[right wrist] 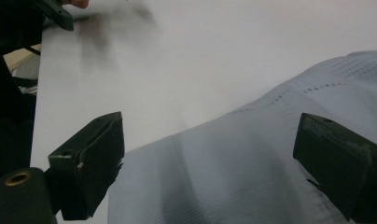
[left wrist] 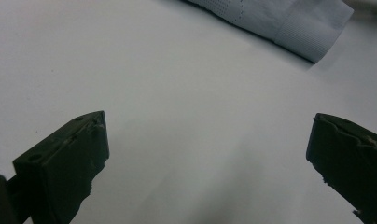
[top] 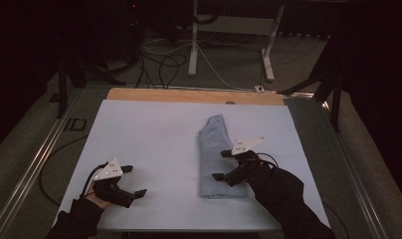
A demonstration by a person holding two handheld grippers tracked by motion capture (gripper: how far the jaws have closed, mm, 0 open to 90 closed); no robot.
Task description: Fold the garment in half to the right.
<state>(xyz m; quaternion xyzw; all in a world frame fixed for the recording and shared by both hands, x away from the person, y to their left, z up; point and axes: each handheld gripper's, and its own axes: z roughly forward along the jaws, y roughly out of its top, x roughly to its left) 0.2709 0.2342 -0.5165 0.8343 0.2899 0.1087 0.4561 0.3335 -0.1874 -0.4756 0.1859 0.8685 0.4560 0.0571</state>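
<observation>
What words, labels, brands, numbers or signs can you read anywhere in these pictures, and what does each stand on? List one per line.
"ID": large dark letters on the floor strip left of the table, read from the high view.
Folded light-blue garment: no print or label shows, just woven rows of small holes.
Left gripper and right gripper: no readable marking on their jaws.
Grey plates on the grippers: small dots, no text.

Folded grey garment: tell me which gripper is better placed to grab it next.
Right. The right gripper hangs open directly over the folded grey garment, while the left gripper, also open, sits over bare table cover.
</observation>
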